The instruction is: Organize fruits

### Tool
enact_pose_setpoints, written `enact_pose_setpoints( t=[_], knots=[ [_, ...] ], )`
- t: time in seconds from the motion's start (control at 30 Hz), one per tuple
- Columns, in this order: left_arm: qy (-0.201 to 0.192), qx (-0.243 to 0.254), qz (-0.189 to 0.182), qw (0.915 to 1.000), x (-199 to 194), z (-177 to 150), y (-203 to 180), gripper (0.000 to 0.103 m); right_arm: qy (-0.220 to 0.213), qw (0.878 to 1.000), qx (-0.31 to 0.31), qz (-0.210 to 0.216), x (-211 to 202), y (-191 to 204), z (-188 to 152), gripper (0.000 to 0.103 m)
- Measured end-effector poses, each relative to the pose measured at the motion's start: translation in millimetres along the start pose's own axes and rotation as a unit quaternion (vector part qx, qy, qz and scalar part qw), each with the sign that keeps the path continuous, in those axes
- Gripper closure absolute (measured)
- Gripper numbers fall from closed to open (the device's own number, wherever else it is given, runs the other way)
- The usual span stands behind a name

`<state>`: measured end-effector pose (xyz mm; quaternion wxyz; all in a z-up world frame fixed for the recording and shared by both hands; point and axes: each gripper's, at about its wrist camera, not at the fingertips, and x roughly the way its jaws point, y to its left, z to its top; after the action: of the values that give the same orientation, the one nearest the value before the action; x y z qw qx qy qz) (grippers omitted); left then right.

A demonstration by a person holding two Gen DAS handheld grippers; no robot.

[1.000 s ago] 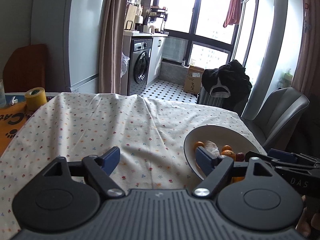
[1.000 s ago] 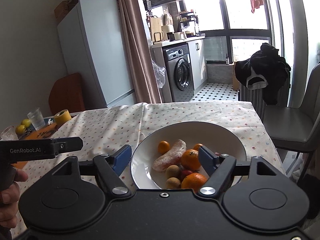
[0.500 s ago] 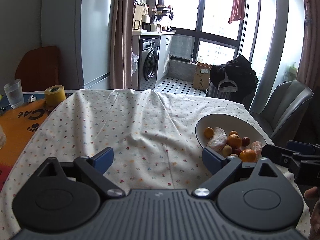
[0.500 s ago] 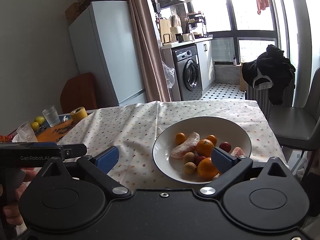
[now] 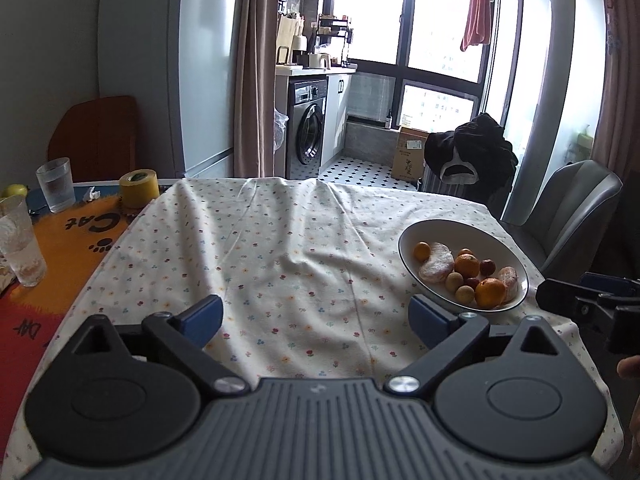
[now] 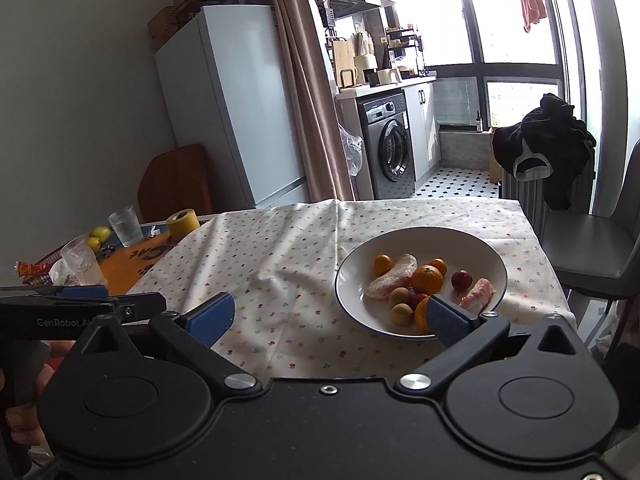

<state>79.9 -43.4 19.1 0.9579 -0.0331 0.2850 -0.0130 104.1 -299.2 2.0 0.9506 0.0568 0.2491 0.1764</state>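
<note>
1. Left gripper (image 5: pixel 316 322): blue-padded jaws spread wide, holding nothing, above the bare floral tablecloth (image 5: pixel 280 248).
2. Right gripper (image 6: pixel 330 318): jaws equally wide, empty; its right pad overlaps the near rim of the white round ceramic bowl (image 6: pixel 480 244) in view, contact unclear.
3. Since a second ago both grippers have pulled back and up; the bowl sits farther off, and a clear glass tumbler (image 5: pixel 56 184) and yellow tape roll (image 5: pixel 139 188) now show.
4. The bowl, right side of the table, holds glossy orange mandarins (image 6: pixel 427 279), peeled pale-pink segments (image 6: pixel 390 280), small tan round fruits (image 6: pixel 401 314) and a dark red one (image 6: pixel 462 279).
</note>
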Motion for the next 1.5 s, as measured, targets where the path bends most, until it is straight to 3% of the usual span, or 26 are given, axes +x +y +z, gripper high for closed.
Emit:
enact_pose_setpoints(
  t=[0.9, 1.5],
  knots=[
    [-0.044, 0.001, 0.011, 0.999, -96.1, -19.9, 29.4, 0.0, -0.022, 0.999, -0.011, 0.021, -83.8, 31.4, -15.0, 0.0],
    [-0.028, 0.005, 0.01, 0.9995, -105.9, -24.3, 35.1, 0.0, -0.01, 0.999, -0.019, 0.026, -90.9, 43.2, -16.3, 0.0]
  ],
)
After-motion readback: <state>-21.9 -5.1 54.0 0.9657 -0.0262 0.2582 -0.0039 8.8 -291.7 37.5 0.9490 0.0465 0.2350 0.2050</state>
